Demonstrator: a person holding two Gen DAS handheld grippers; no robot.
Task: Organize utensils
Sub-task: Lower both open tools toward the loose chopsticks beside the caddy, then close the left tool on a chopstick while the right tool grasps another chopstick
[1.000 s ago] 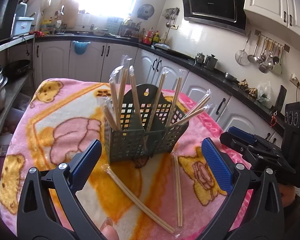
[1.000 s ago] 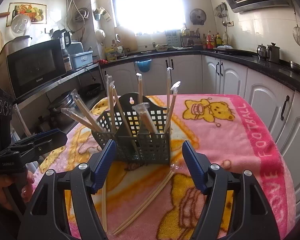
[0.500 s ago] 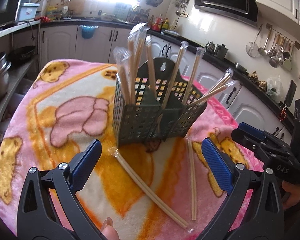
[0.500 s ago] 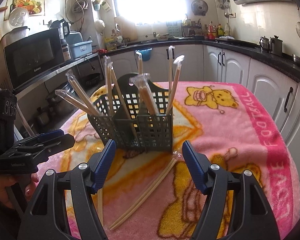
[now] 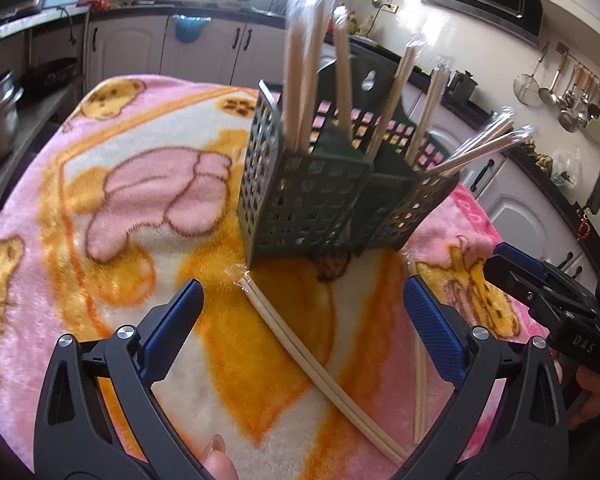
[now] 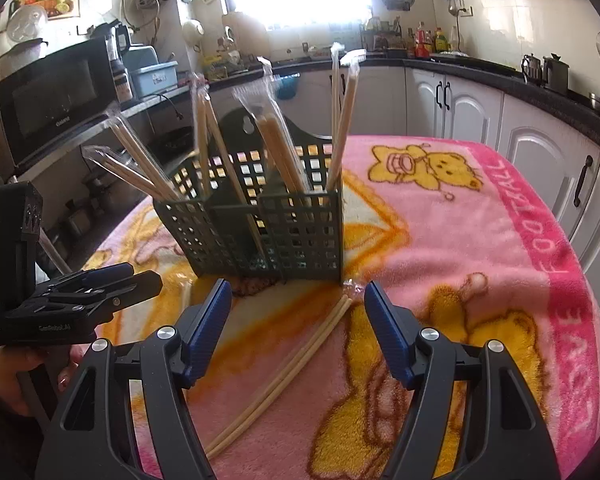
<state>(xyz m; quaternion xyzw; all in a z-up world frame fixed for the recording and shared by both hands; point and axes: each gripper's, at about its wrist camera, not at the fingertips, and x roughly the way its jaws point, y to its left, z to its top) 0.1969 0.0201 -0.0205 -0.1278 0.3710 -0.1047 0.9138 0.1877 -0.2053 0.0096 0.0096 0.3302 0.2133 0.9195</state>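
A dark green slotted utensil basket (image 5: 312, 196) (image 6: 268, 232) stands upright on the pink cartoon blanket (image 5: 112, 184) and holds several plastic-wrapped chopstick pairs. One wrapped pair (image 5: 320, 364) lies flat on the blanket, running diagonally under my left gripper (image 5: 304, 312), which hangs open just above it. A second pair (image 6: 292, 364), seen at the right in the left wrist view (image 5: 420, 380), lies between the open fingers of my right gripper (image 6: 298, 320). Neither gripper holds anything. Each gripper shows in the other's view: the right (image 5: 540, 292), the left (image 6: 80, 300).
The blanket covers a table whose edges drop off at left (image 5: 4, 216) and right (image 6: 596, 320). White kitchen cabinets (image 6: 460, 112) and a dark counter ring the room. A microwave (image 6: 52, 96) sits on a shelf at the left. A person's fingers (image 5: 216, 456) grip the left handle.
Both grippers have sunk toward the blanket and come closer to the basket, which now looks larger. The loose chopstick pairs lie where they were. The jaws stay equally wide.
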